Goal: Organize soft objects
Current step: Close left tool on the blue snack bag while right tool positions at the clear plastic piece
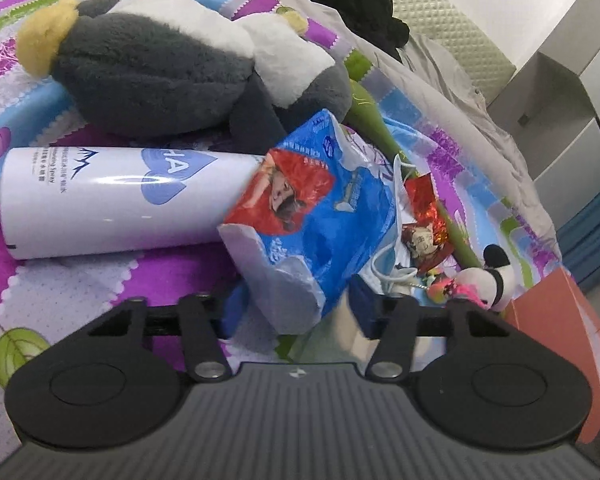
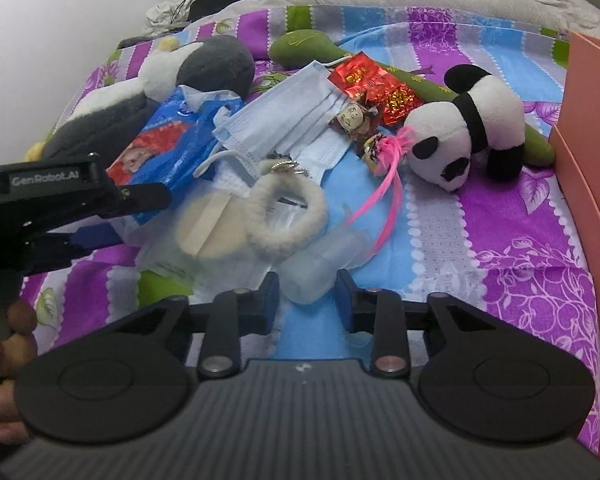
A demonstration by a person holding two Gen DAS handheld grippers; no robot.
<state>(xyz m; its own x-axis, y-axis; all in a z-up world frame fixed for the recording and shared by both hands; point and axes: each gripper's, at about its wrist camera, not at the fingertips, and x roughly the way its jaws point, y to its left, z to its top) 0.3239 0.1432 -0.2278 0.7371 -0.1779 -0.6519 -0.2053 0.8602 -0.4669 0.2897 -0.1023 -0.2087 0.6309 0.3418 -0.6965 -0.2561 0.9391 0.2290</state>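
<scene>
My left gripper (image 1: pixel 296 312) stands half open around the crinkly blue-and-red plastic tissue pack (image 1: pixel 304 216) on the patchwork bedspread (image 1: pixel 80 280); my right gripper (image 2: pixel 307 300), narrower, brackets a clear plastic pouch (image 2: pixel 320 268). I should squeeze gently, avoiding fabric.

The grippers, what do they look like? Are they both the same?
Yes, they match. Each of them, the left gripper and the right gripper, has a dark grey ribbed body, two round black discs, black link bars with silver pins, and blue fingers. Seen from the side in the right wrist view, the left gripper has "GenRobot.AI" in pale letters. No cables or sleeves show.
</scene>
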